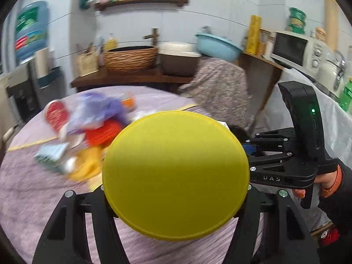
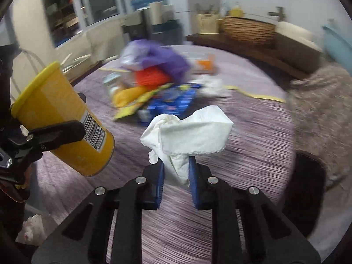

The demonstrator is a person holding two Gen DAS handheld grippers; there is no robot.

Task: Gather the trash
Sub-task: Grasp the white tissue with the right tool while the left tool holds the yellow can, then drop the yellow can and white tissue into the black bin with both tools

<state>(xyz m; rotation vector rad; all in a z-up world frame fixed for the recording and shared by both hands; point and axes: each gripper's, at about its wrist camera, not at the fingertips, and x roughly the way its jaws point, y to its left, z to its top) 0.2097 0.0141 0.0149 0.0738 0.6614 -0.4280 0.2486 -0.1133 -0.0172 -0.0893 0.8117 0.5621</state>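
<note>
The right tool is clenched on a crumpled white tissue, with its blue pads pressing the lower twisted part while the rest stands free above the bench. The tissue looks very light and soft; I judge it will not slip out easily, but it can tear if it is pulled, so the thick bunched part is the best place to hold.

The left tool grasps a yellow can with a yellow plastic lid by its round body, the lid facing the left camera. It seems stiff and smooth, probably empty and light, so a hold around the middle of the body is sensible.

More trash lies in a pile at the far part of the bench: a purple bag, an orange thing, a blue and yellow wrapper and more white tissue. These look thin and floppy, and are best pinched at a fold.
</note>
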